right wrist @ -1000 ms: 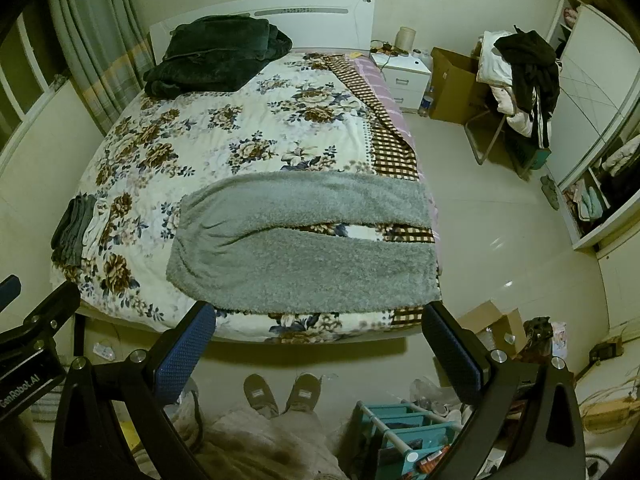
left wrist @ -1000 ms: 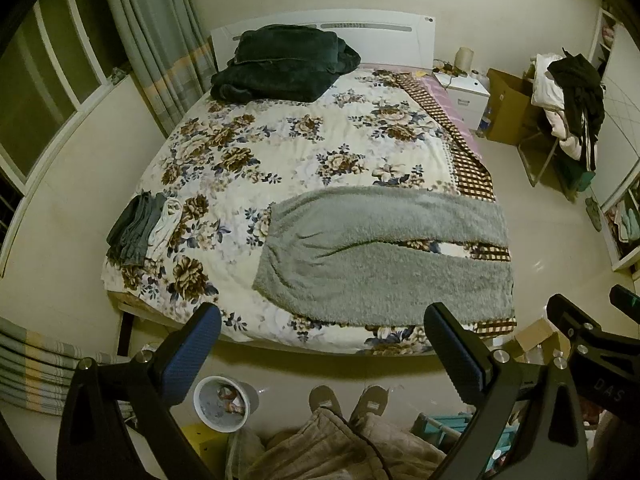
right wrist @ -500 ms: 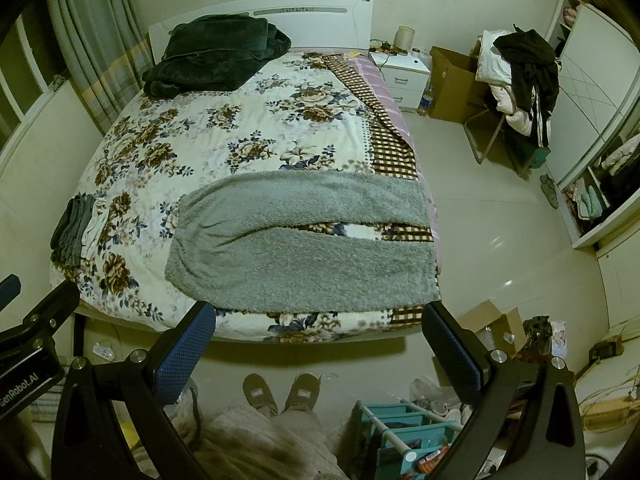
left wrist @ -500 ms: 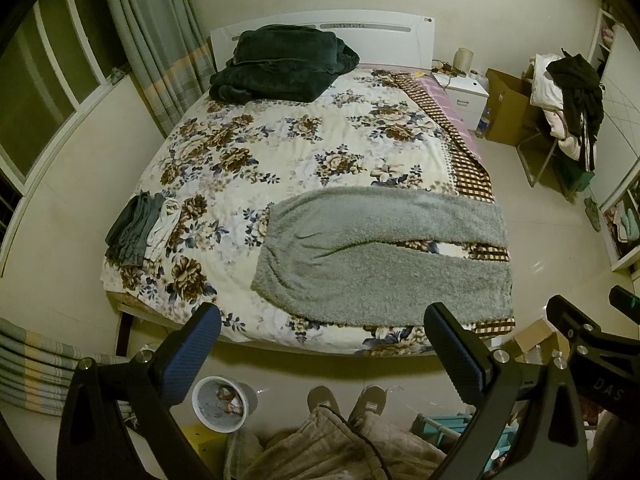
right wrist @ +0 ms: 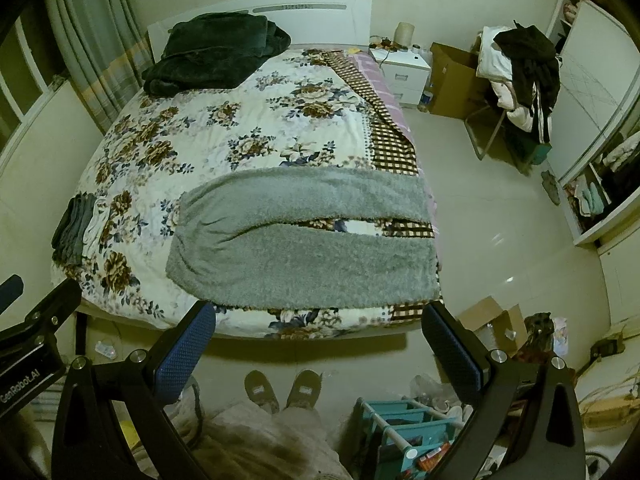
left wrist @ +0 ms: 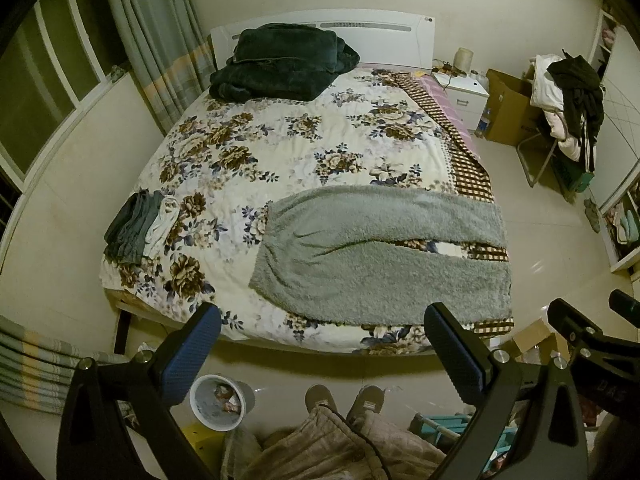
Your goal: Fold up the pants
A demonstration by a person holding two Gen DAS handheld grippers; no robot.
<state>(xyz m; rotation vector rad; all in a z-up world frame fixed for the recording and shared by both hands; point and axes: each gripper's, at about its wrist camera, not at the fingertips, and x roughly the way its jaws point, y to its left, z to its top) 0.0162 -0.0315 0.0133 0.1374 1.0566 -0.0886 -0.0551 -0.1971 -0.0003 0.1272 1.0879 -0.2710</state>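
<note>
Left wrist view
Left hand-held gripper (left wrist: 322, 348): fingers spread wide, nothing between them, held high above the foot of the bed.
Pants (left wrist: 380, 256): grey and fleecy, laid flat across the near end of the bed (left wrist: 280, 144), waist toward 9 o'clock, leg ends toward 3 o'clock at the bed's right edge; the two legs part slightly, the floral quilt showing in the gap.
Folded clothes (left wrist: 138, 226): small grey and white stack at 9 o'clock, well apart from the pants.
Dark blanket (left wrist: 280, 64): heaped at 12 o'clock against the headboard.
Person: slippered feet (left wrist: 344, 398) on the floor at 6 o'clock, just beside a white bin (left wrist: 218, 402).

Right wrist view
Right hand-held gripper (right wrist: 316, 344): fingers wide apart and empty, above the bed's near edge.
Pants (right wrist: 304, 256): at centre, near leg along the foot edge of the bed (right wrist: 200, 132), leg ends at 3 o'clock.
Nightstand (right wrist: 402, 68): at 1 o'clock beside the bed.
Chair piled with clothes (right wrist: 520, 76): at 2 o'clock.
</note>
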